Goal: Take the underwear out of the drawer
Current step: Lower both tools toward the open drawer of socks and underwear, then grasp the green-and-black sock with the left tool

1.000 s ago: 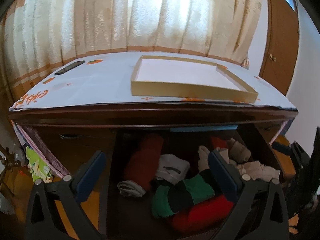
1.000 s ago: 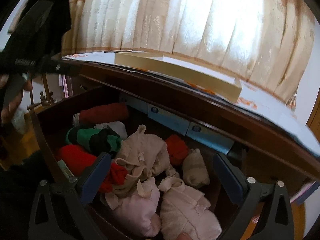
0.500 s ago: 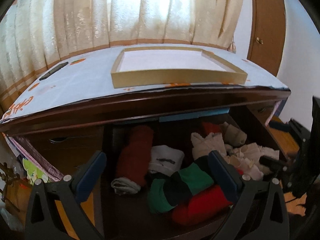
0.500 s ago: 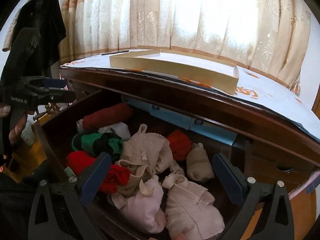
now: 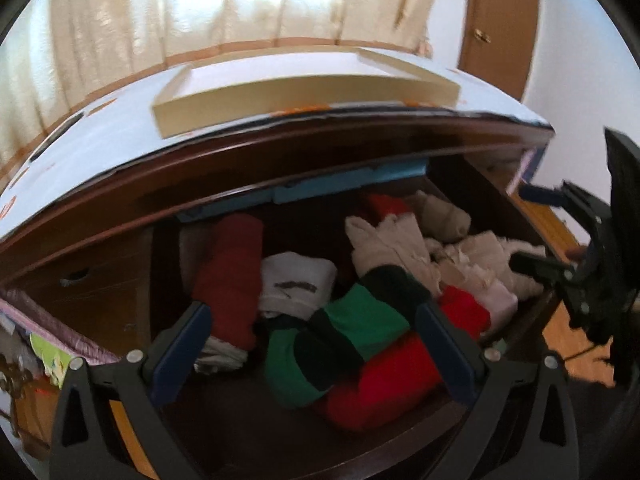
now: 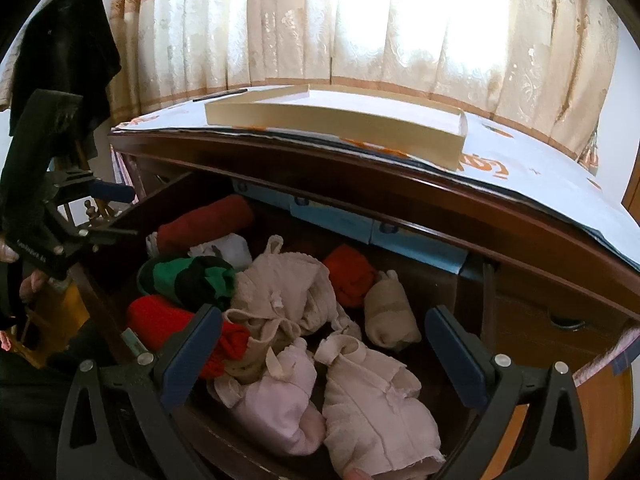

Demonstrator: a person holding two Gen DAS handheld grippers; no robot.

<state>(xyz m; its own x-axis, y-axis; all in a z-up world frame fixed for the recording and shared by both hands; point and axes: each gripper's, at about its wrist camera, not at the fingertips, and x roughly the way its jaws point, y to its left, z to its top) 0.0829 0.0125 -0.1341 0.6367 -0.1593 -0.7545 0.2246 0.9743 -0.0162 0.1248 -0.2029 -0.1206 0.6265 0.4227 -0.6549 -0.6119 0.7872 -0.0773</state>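
The wooden drawer [image 5: 164, 248] [image 6: 160, 200] stands pulled out, full of rolled clothes. Beige underwear [image 6: 288, 292] [image 5: 392, 248] lies in the middle, with pale pink pieces [image 6: 372, 396] at the front right. A green-and-black striped roll [image 5: 352, 332] [image 6: 192, 280], bright red rolls [image 5: 384, 388] and a dark red roll [image 5: 232, 276] fill the left part. My left gripper [image 5: 312, 344] [image 6: 72, 220] hangs open above the striped roll. Over the pink and beige pieces, my right gripper [image 6: 324, 352] [image 5: 560, 272] is open and holds nothing.
A shallow cream box [image 5: 304, 92] [image 6: 340, 120] sits on the dresser top, which is covered by a printed white sheet [image 6: 540, 176]. Curtains hang behind. A brown door [image 5: 500, 20] stands at the right, and a dark garment [image 6: 60, 48] hangs at the left.
The left gripper has dropped closer to the drawer, so the clothes fill more of its blurred view. The right gripper has shifted only slightly. Both stayed open.
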